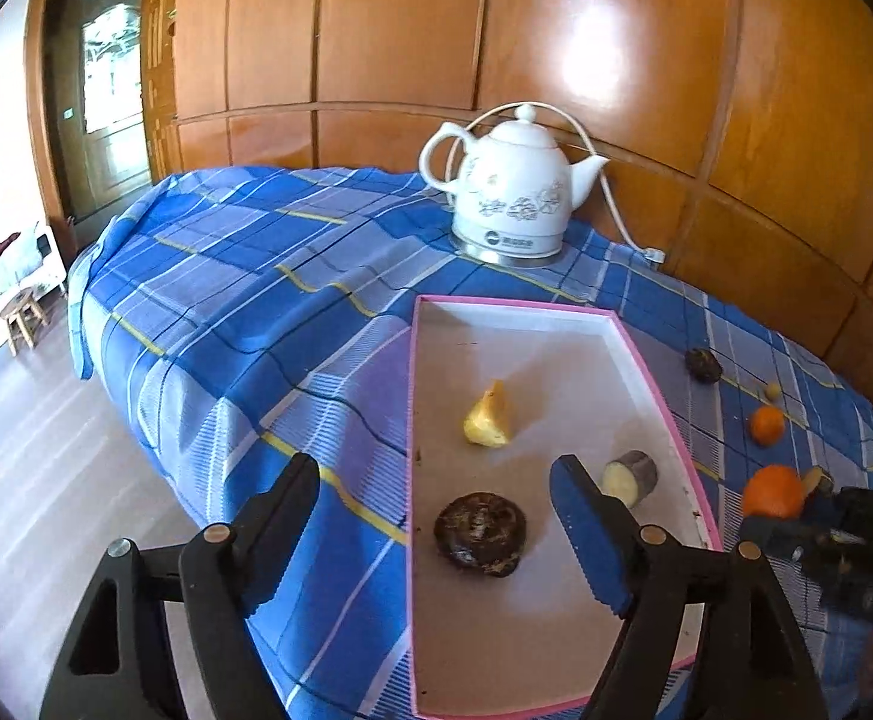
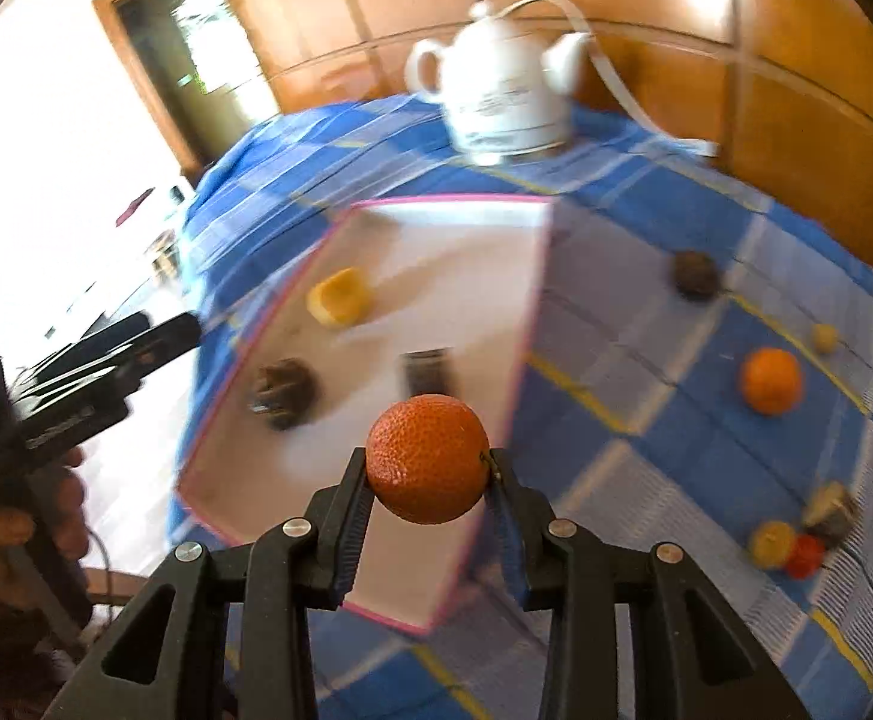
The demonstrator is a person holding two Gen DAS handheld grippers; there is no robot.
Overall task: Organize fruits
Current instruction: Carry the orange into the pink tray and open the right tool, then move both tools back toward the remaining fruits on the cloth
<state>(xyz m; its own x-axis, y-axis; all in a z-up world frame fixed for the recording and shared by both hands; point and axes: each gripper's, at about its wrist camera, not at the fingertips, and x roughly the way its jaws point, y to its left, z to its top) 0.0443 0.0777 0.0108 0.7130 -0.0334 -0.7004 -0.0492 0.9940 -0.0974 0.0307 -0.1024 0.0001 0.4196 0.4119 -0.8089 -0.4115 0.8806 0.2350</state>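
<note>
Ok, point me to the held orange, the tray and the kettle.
held orange [image 2: 428, 459], right wrist view, middle of its peel
tray [image 1: 646, 360], left wrist view, pink right rim
kettle [image 1: 511, 192], left wrist view, white belly

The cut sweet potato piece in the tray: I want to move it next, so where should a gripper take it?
Probably grip the sweet potato piece across its dark-skinned round sides, coming from above. It lies on its side on the tray floor, pale cut face toward the camera, with free space around it.

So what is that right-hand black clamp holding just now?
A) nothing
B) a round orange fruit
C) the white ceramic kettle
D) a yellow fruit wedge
B: the right gripper has both fingers pressed against a round orange fruit, lifted above the pink-rimmed white tray.
</note>
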